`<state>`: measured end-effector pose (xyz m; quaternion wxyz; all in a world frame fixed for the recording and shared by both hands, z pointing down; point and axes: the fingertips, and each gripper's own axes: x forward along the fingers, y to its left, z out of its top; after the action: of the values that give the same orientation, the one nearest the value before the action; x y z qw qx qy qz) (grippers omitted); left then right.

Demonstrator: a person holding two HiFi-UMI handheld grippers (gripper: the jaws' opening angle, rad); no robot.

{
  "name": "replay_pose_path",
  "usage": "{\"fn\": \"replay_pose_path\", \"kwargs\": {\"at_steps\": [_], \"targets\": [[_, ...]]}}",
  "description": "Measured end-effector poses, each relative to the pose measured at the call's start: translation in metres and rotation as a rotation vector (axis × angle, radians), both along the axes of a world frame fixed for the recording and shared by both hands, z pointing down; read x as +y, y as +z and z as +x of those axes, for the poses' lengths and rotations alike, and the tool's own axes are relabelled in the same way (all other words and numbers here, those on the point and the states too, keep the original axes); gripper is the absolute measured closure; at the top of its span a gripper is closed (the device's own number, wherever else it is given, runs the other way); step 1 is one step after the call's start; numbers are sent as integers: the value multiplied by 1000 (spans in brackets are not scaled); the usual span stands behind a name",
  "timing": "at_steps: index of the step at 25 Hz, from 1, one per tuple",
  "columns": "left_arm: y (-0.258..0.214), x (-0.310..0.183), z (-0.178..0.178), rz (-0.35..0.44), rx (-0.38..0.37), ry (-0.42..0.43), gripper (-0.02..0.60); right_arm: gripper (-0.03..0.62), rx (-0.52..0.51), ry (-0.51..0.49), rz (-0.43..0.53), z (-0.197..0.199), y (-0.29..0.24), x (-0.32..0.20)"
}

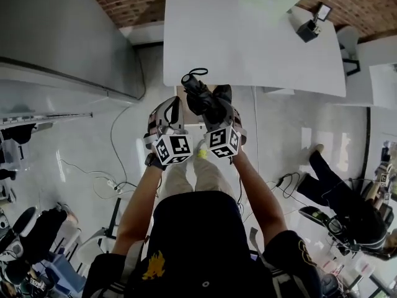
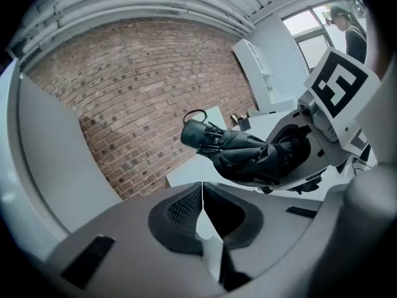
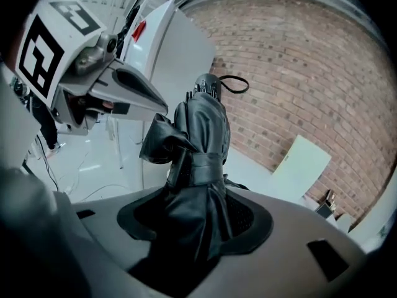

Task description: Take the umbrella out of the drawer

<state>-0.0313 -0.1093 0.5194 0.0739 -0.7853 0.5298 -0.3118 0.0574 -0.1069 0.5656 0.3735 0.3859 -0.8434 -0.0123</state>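
Nearest, in the right gripper view, the right gripper is found clamped on the fabric end of the folded black umbrella, with the canopy bunched between its pads. In the left gripper view, the left gripper is found pressed together, with nothing between its jaws. In the head view both are held side by side at frame centre, in the air, short of the white table beyond. The umbrella's long axis is aligned with the right gripper's jaws and directed away from the person toward the top of the frame, its wrist loop at the far end. From the left gripper, the umbrella is placed up and to the right, near but apart. No drawer is shown, so the umbrella is judged already out. A brick wall is noted farthest.
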Motion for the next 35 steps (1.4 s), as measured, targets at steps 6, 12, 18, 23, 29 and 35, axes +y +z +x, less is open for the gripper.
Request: {"fn": "replay_pose_path", "kwargs": {"at_steps": [6, 12, 18, 23, 29, 35], "targets": [[-73, -15, 4, 88, 83, 3, 561, 336, -118, 76, 124, 5, -96, -13], [-133, -23, 1, 97, 310, -28, 561, 335, -207, 122, 221, 9, -169, -14], [-195, -30, 8, 153, 383, 23, 561, 335, -367, 127, 329, 11, -239, -14], [-208, -26, 9, 162, 418, 50, 561, 335, -405, 106, 395, 6, -272, -10], [-215, -28, 14, 166, 421, 65, 561, 335, -432, 122, 398, 11, -284, -10], [-218, -31, 17, 168, 432, 69, 561, 335, -448, 131, 392, 14, -286, -9]]}}
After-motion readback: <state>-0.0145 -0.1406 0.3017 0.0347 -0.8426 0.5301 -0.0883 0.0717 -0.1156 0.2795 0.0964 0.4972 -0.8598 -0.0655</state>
